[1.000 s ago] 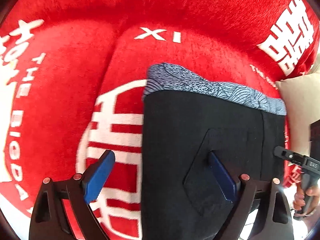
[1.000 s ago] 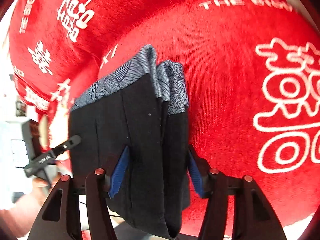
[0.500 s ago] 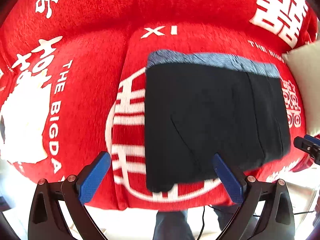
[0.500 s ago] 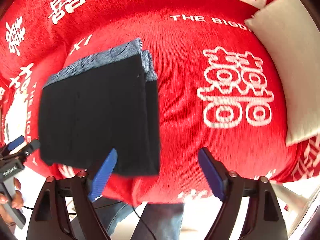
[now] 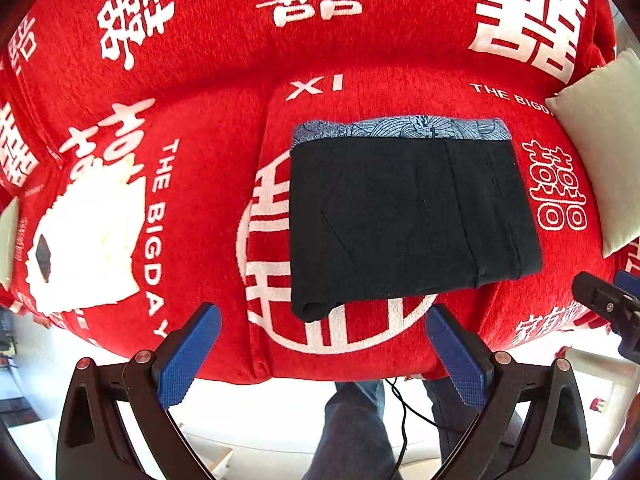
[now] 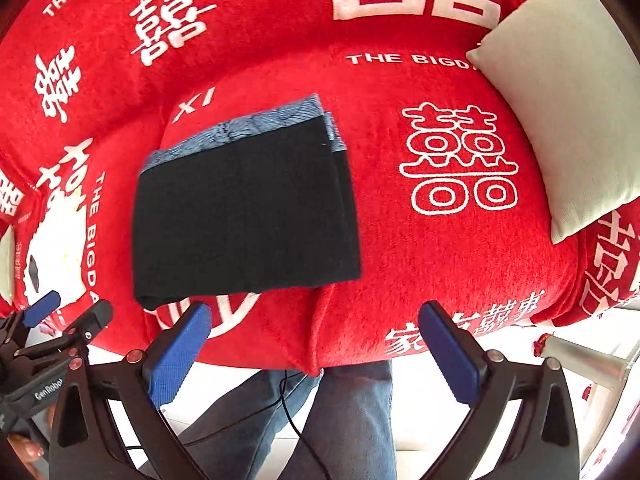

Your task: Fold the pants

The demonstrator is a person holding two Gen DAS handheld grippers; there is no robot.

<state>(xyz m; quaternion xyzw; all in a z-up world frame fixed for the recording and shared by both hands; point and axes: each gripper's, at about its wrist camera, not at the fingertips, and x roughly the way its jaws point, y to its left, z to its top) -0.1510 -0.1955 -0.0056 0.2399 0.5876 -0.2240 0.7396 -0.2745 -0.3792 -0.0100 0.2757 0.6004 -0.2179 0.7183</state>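
Observation:
The black pants [image 5: 404, 220] lie folded into a flat rectangle on the red sofa cover [image 5: 200, 184], with a blue patterned waistband along the far edge. They also show in the right wrist view [image 6: 244, 216]. My left gripper [image 5: 320, 354] is open and empty, held back from the near edge of the pants, off the sofa's front. My right gripper [image 6: 316, 354] is open and empty, also back from the sofa's front edge, to the right of the pants.
A beige cushion [image 6: 568, 96] leans at the sofa's right end. A white patch [image 5: 88, 240] lies on the cover at the left. The person's jeans-clad legs [image 6: 340, 420] and a thin black cable stand below the sofa's front edge.
Both grippers let go of the pants and pulled back and up from the sofa. The pants now lie flat and free.

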